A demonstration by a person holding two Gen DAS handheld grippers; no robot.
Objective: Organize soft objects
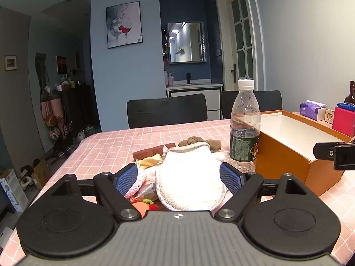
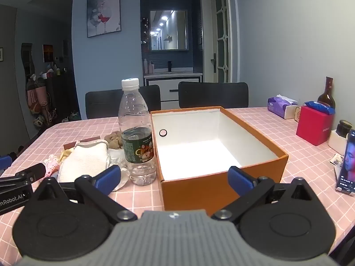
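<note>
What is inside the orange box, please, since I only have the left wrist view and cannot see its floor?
Observer: The box holds nothing; its white floor is bare, with a small black ring on the inner wall.
Operator: Thank you. Where is the right gripper?
Observer: The right gripper sits in front of the box's near wall, jaws wide open and holding nothing.
Operator: Is anything beyond the box on the right?
Observer: A phone stands propped near the table's right edge, screen lit.
</note>
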